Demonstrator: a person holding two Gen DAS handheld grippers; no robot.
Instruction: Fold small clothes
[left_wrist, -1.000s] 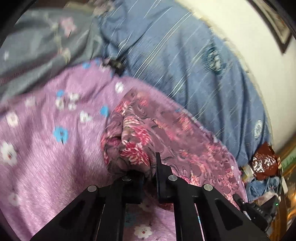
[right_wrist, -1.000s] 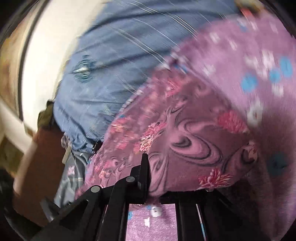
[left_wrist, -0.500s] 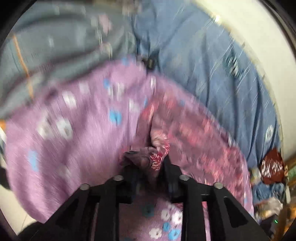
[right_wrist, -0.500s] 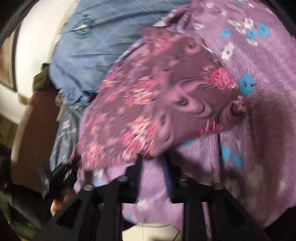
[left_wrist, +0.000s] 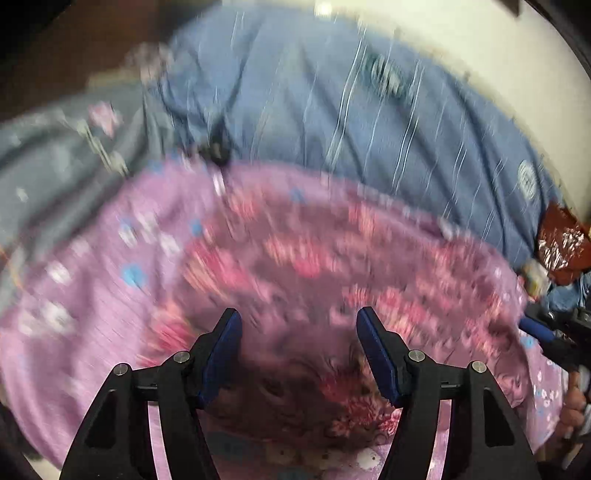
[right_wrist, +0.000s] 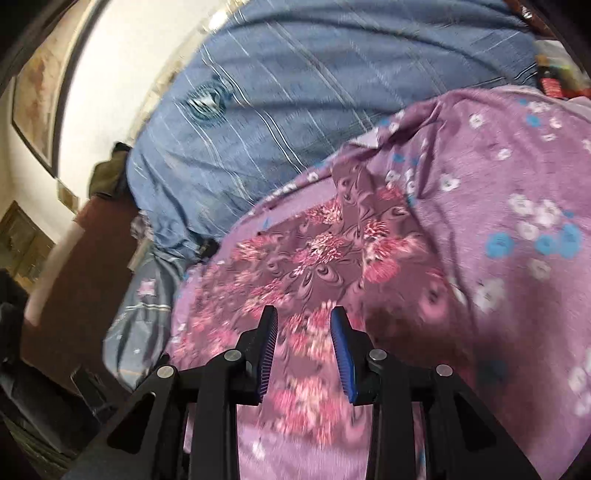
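Mauve cloth with pink-red flower print: the small garment, lying spread on the lilac sheet; seen again from my right side, where one edge stands up in a crease toward the far end

Lilac sheet, white and blue blossoms: covers the bed under the garment, reaching well past it on both sides

Blue striped cover with round emblems: bunched behind the lilac sheet, against the pale wall; also in my right view

Grey floral fabric: at the far left in my left view, beside the blue cover; blurred

My left claw: released, its jaws have just been opening and stand wide apart; the garment lies below and between them, the blue pads not pressing on it

My right claw: released, jaws apart by a narrower gap, with the garment's near part under them; the ribbed blue pads are clear of the cloth; it also shows at the right edge of my left view

Red-brown crinkled packet: at the bed's far right edge, well apart from the garment

Framed picture: on the wall at the left in my right view
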